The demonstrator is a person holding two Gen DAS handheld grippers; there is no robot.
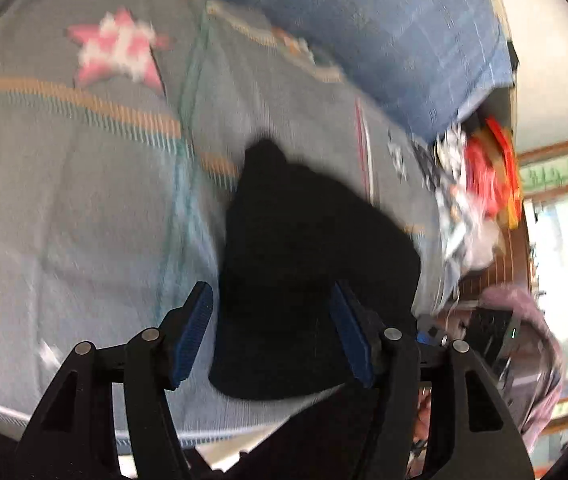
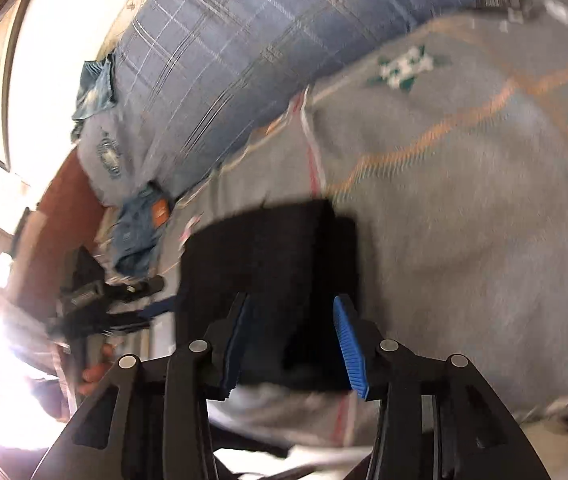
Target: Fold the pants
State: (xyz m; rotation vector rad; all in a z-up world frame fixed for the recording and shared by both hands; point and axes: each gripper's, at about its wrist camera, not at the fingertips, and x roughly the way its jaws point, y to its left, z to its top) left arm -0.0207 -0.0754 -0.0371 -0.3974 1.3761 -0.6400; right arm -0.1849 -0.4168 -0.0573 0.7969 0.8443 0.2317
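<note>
The black pants [image 1: 308,264] lie folded into a compact bundle on the grey bedspread [image 1: 83,200]. My left gripper [image 1: 271,316] is open, its blue pads either side of the bundle's near part, and holds nothing. In the right wrist view the same black pants [image 2: 267,264] lie as a squarish stack on the bedspread [image 2: 464,240]. My right gripper [image 2: 292,324] is open above the stack's near edge, empty. Both views are motion-blurred.
A blue checked quilt [image 1: 384,20] is rolled along the bed's far side. Red and patterned clothes [image 1: 480,172] lie at the bed's right end. Denim clothes [image 2: 139,232] lie by the pillow. My other gripper [image 2: 107,300] shows at the left of the right wrist view.
</note>
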